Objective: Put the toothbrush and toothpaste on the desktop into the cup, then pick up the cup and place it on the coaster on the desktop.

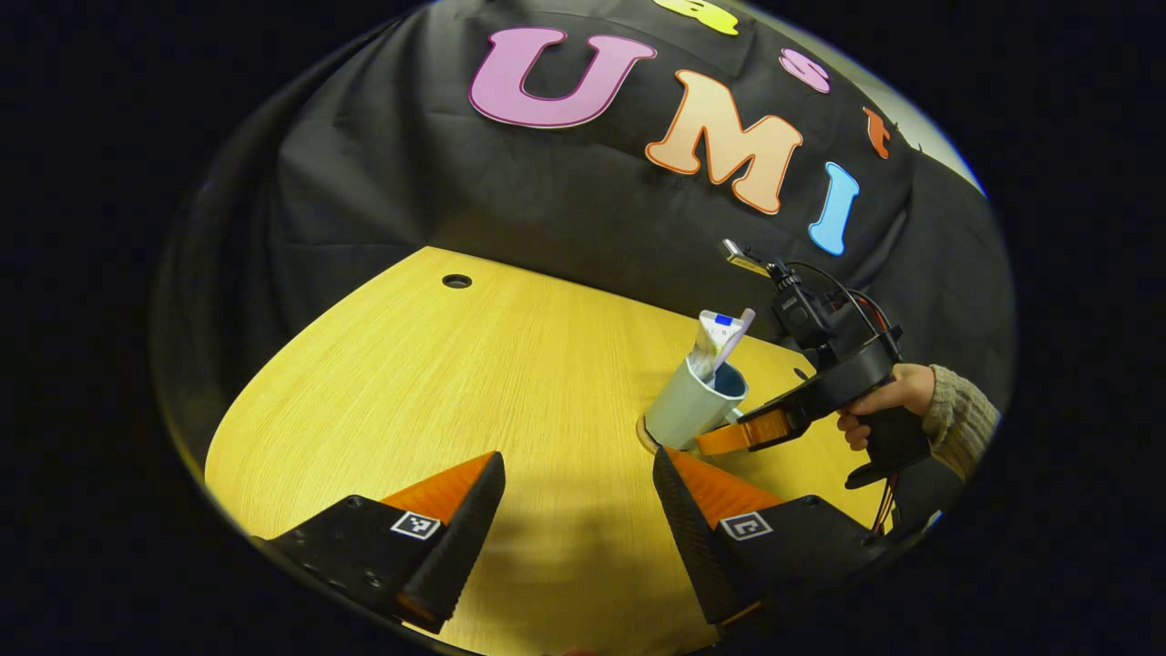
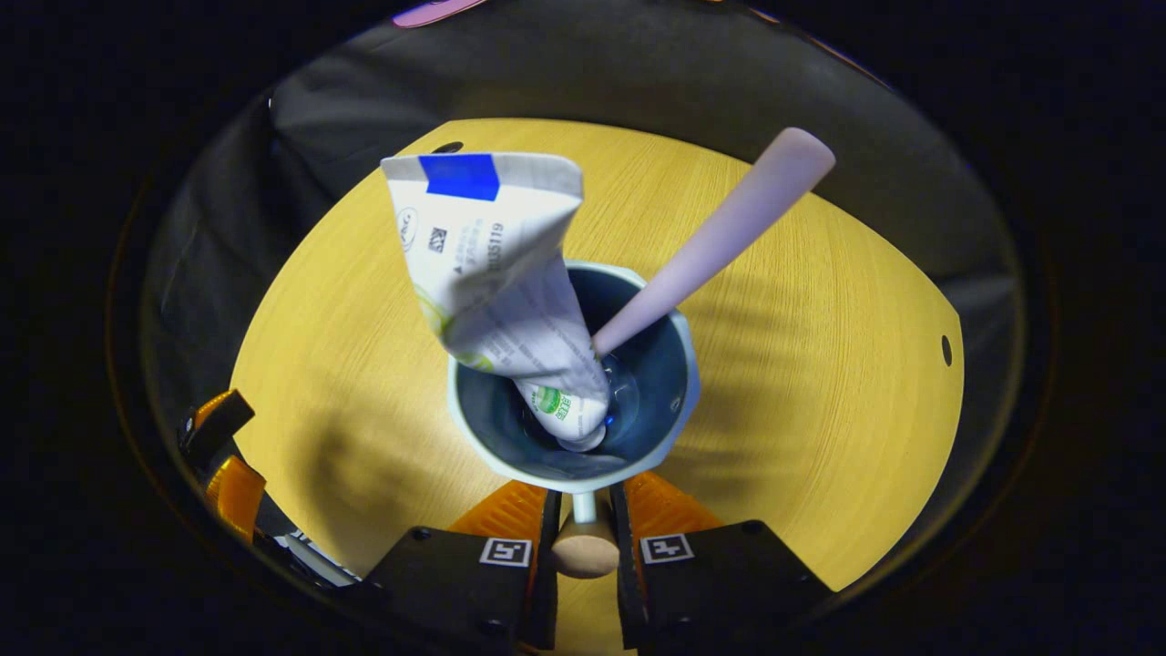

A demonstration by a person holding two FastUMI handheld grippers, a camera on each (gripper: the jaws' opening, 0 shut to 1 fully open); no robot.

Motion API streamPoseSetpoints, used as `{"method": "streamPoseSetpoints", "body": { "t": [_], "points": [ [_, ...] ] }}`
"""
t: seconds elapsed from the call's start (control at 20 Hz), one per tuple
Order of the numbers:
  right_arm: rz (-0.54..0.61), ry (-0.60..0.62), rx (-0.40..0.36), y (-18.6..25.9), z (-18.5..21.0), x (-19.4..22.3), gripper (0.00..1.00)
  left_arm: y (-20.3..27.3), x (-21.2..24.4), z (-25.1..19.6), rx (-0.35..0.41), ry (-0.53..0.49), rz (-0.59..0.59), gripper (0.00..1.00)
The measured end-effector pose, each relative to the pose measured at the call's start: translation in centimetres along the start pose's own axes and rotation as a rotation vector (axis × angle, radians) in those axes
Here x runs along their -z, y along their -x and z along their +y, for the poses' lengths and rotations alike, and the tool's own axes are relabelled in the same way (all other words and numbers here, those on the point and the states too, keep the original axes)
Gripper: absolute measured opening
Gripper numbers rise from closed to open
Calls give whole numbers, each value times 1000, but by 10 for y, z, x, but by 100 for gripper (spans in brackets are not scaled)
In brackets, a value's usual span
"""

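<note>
Left gripper [image 1: 578,515]: bottom of the left gripper view, fingers spread wide apart with nothing between them, only bare wood showing in the gap.
Right gripper [image 2: 583,510]: bottom centre of the right gripper view, fingers drawn close together on the cup's handle, one on each side of it. In the left gripper view it reaches in from the right [image 1: 742,433], held by a hand [image 1: 888,401] in a knitted sleeve.
Cup [image 2: 574,415]: pale outside, dark blue inside, centre of the right gripper view, seen from above. In the left gripper view it sits right of centre [image 1: 688,401] and leans to the right.
Toothpaste [image 2: 510,292]: crumpled white tube standing in the cup, cap end down, flat end with a blue patch sticking out toward the upper left.
Toothbrush [image 2: 720,232]: pale pink handle in the cup, slanting out over the rim to the upper right; its head is hidden inside.
Coaster [image 1: 649,435]: a round wooden edge shows at the cup's base; whether the cup rests on it or is just above it, I cannot tell.
Desktop [image 1: 437,392]: light wood, curved edge against the black cloth; broad open surface left of the cup, small round hole near the far edge, upper left.
Room to move: wide bare wood across the left half; the left gripper's right finger lies near the cup's base and the other gripper's fingers.
</note>
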State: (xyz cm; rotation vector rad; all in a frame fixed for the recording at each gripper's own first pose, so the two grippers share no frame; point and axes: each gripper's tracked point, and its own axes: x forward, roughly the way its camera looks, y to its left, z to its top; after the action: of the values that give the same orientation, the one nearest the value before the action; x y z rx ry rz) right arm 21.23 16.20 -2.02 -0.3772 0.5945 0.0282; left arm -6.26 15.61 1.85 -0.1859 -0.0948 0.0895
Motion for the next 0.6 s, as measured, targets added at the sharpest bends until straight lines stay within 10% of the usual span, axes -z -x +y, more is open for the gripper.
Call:
{"method": "streamPoseSetpoints", "body": {
  "t": [0.45, 0.6],
  "points": [
    [1, -35, -67, 17, -19, 0, 29, -4, 1, -12, 22, -25, 14, 95],
    [-43, -67, -127, 80, -36, 19, 77, -3, -1, -18, 21, -34, 13, 95]
  ]
}}
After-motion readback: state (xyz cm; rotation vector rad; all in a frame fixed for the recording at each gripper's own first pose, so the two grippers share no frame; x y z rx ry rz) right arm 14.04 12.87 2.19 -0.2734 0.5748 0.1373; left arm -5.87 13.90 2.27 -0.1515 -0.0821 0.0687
